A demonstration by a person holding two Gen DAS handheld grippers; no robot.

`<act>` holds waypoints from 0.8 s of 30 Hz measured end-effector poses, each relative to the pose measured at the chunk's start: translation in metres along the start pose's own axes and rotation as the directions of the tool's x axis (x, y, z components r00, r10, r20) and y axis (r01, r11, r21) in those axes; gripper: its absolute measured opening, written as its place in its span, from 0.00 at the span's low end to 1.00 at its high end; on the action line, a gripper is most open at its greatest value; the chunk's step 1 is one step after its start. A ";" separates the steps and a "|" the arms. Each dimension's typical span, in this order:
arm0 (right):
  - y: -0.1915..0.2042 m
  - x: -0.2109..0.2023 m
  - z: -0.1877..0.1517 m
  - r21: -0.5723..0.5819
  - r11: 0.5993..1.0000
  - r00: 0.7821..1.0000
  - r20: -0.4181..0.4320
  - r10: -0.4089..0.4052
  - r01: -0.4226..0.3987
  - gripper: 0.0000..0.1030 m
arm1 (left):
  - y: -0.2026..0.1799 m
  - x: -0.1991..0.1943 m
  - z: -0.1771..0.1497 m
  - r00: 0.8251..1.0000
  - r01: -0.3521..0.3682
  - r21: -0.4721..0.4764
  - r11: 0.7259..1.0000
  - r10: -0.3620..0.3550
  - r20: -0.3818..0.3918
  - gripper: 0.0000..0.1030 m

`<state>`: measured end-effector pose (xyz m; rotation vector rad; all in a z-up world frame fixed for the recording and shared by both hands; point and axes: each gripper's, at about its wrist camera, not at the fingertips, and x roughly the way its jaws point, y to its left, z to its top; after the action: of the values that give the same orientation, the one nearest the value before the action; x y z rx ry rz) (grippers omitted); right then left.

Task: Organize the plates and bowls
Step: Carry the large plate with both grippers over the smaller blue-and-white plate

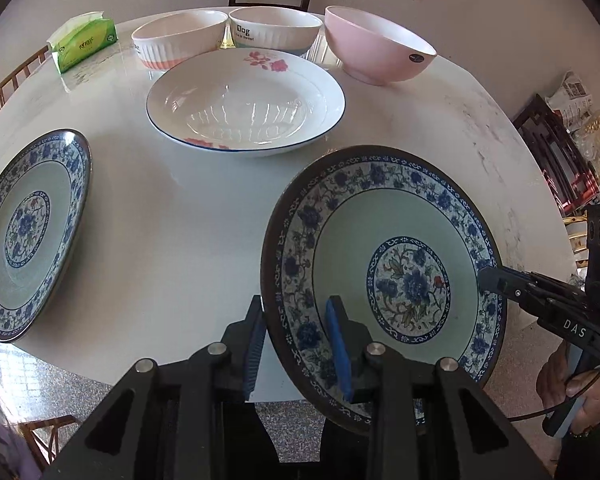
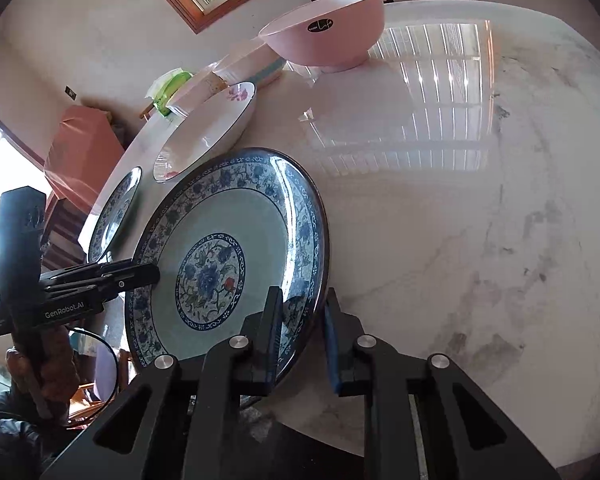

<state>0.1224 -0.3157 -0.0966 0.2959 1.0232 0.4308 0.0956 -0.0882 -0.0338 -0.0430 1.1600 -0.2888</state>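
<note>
A lifting step appears to be in hand: one blue-patterned plate is being taken at two opposite edges so that it can be stacked with its twin. The next move is judged to call for an even, level raise by both hands, since glazed ware slips easily between narrow pads and a tilt would let it slide out.

At the far left a green tissue pack (image 1: 85, 40) is seen on the pale marble-veined table (image 1: 188, 216). On the near left lies the second blue-patterned plate (image 1: 30, 232), round, glossy, dark-rimmed, untouched. Further right, at the far side, two ribbed white bowls (image 1: 180, 38) stand side by side, with a shallow white floral dish (image 1: 246, 108) just in front of them, thin blue line at its rim. A smooth pink bowl (image 1: 378, 44) follows, matte and deep.

On the near right the held plate (image 1: 384, 280) sits tilted at the table's edge. Its left rim is pinched by the left gripper (image 1: 296, 340), blue pads set on either side of the rim. Its right rim is clamped by the right gripper (image 2: 300, 336), jaws closed on the edge.
</note>
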 end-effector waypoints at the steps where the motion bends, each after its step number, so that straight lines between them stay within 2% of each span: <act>1: 0.002 -0.001 -0.003 0.002 1.000 1.000 0.005 0.009 -0.009 0.18 | 0.000 -0.003 -0.001 1.000 -0.004 -0.004 1.000 0.004 0.010 0.30; 11: 0.019 0.005 -0.022 0.023 0.998 0.998 0.030 0.058 -0.059 0.18 | 0.011 -0.014 -0.014 0.997 -0.051 -0.023 0.998 0.053 0.062 0.30; 24: 0.040 0.022 -0.018 0.014 0.996 0.996 0.027 0.082 -0.083 0.18 | 0.031 -0.031 -0.018 0.988 -0.091 -0.051 0.995 0.097 0.119 0.30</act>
<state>0.1079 -0.2694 -0.1048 0.3572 0.9917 0.4928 0.0737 -0.0484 -0.0187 -0.0450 1.0443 -0.1737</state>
